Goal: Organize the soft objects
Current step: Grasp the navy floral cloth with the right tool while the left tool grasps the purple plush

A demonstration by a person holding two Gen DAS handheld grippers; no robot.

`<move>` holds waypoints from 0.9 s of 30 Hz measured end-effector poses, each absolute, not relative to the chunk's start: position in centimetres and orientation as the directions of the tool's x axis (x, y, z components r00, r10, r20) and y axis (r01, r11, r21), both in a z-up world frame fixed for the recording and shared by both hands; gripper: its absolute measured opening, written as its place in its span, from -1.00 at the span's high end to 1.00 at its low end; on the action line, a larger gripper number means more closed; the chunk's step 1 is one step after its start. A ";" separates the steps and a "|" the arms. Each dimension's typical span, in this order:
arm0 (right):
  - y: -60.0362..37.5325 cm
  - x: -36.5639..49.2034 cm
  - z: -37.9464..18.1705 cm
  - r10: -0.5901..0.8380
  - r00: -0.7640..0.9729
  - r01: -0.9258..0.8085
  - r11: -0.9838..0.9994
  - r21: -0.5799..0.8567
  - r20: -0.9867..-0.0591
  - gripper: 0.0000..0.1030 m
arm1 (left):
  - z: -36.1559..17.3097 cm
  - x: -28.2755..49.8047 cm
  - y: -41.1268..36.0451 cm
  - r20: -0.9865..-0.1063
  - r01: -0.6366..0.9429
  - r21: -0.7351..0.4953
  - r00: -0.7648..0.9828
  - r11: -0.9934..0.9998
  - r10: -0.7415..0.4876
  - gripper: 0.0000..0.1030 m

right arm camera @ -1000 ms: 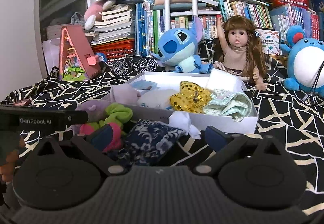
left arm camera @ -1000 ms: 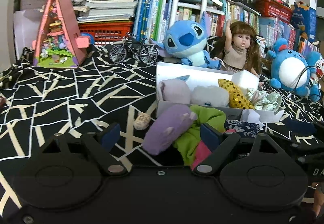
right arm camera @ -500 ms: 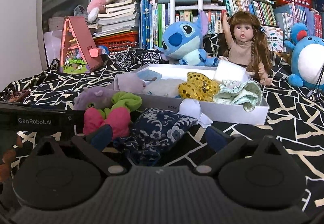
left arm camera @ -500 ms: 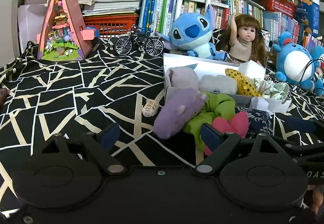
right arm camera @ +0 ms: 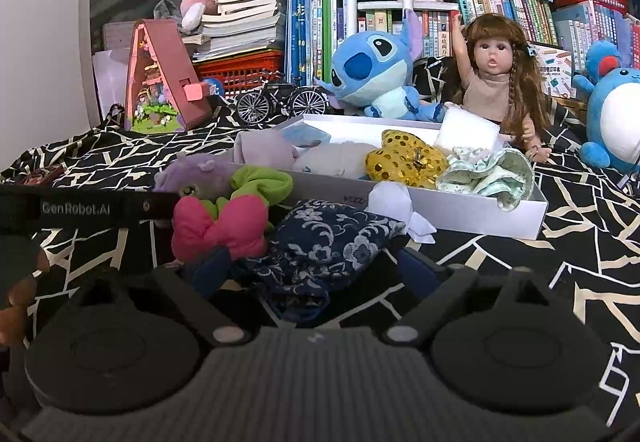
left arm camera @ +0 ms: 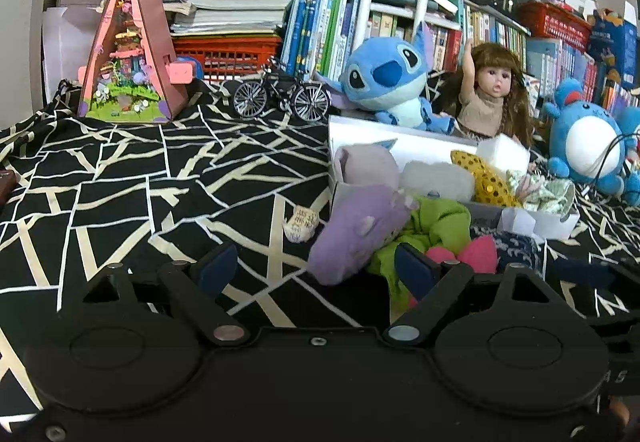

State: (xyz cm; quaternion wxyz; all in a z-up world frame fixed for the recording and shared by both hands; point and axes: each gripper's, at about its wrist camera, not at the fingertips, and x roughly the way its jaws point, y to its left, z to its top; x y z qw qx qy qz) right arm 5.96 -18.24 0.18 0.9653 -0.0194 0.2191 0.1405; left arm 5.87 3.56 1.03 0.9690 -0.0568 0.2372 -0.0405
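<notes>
Looking over the black patterned cloth (right arm camera: pixel 580 226), I see the white box (right arm camera: pixel 472 208) holding soft things, the navy floral cloth (right arm camera: pixel 336 242) lying just before it. My right gripper (right arm camera: pixel 316 274) has its jaws apart, just narrowing around that cloth without pressing; my left gripper (left arm camera: pixel 316 268), likewise just narrowing, gapes beside the purple plush (left arm camera: pixel 356 234).

"GenRobot.AI" is printed in pale letters on the black bar of the left gripper (right arm camera: pixel 80 208), seen left of the pink plush (right arm camera: pixel 220 228). Dark characters are carried by a small pale tag (left arm camera: pixel 300 228) and by the book spines (right arm camera: pixel 444 34), too small to be read.
</notes>
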 end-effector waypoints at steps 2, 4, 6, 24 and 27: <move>-18.1 6.0 0.1 0.267 0.861 -0.288 0.958 0.020 -0.432 -0.79 | 1.2 6.0 3.7 -0.449 0.055 -0.137 0.886 0.989 -0.111 -0.53; -18.0 6.0 0.1 0.272 0.857 -0.296 0.955 0.014 -0.438 -0.74 | 1.2 6.4 3.7 -0.454 0.065 -0.148 0.882 0.987 -0.126 -0.42; -17.8 6.2 0.0 0.277 0.848 -0.308 0.951 0.004 -0.452 -0.68 | 1.2 6.8 3.6 -0.460 0.072 -0.157 0.877 0.985 -0.138 -0.30; -17.7 5.7 0.0 0.271 0.847 -0.309 0.951 -0.009 -0.457 -0.22 | 2.0 7.3 2.4 -0.457 0.128 -0.166 0.868 0.978 -0.192 0.30; -18.3 5.4 0.4 0.251 0.854 -0.284 0.959 -0.005 -0.456 -0.19 | 2.4 6.7 2.8 -0.451 0.125 -0.168 0.872 0.978 -0.189 0.30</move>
